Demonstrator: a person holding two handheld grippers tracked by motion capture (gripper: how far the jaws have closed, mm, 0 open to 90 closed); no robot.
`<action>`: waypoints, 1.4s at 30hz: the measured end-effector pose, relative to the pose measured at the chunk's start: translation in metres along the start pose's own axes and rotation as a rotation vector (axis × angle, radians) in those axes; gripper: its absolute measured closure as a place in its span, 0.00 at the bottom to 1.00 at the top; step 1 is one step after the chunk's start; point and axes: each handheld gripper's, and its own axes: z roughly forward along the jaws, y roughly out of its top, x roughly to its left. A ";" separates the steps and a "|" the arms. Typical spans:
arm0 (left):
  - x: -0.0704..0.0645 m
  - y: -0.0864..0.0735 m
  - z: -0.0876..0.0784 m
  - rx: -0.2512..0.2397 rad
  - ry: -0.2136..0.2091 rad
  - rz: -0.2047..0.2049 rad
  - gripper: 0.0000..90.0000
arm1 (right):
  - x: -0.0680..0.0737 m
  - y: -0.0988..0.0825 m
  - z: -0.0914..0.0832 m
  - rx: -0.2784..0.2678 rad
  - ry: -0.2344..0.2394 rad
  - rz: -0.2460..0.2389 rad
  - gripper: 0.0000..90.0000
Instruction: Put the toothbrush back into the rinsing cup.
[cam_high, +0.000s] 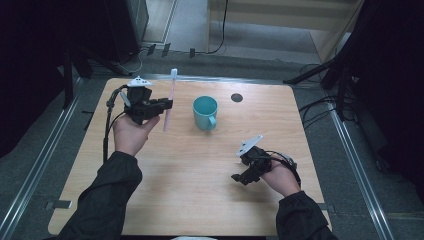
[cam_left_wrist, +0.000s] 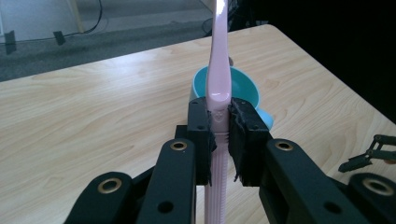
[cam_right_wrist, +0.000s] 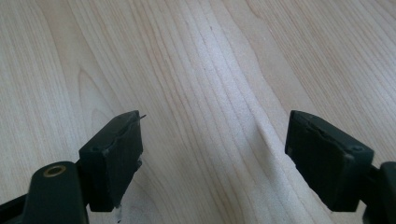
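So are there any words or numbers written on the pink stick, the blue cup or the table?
None can be read.
Pink plastic toothbrush clamped in the left gripper: plain handle with ribs, no lettering visible.
Teal ceramic mug: plain, no print showing.
Light wooden table: only wood grain and a dark round hole, no signs.
Open right gripper: black jaws with no readable marks.
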 end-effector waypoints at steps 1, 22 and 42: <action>0.000 0.001 0.001 -0.003 -0.005 -0.003 0.88 | 0.000 0.000 0.000 0.000 0.000 0.000 0.21; -0.014 0.039 0.036 0.004 -0.027 0.022 0.88 | 0.001 0.001 0.000 -0.007 0.006 -0.007 0.21; -0.028 0.066 0.081 -0.012 -0.032 0.032 0.88 | 0.001 0.001 -0.001 -0.015 0.010 -0.009 0.21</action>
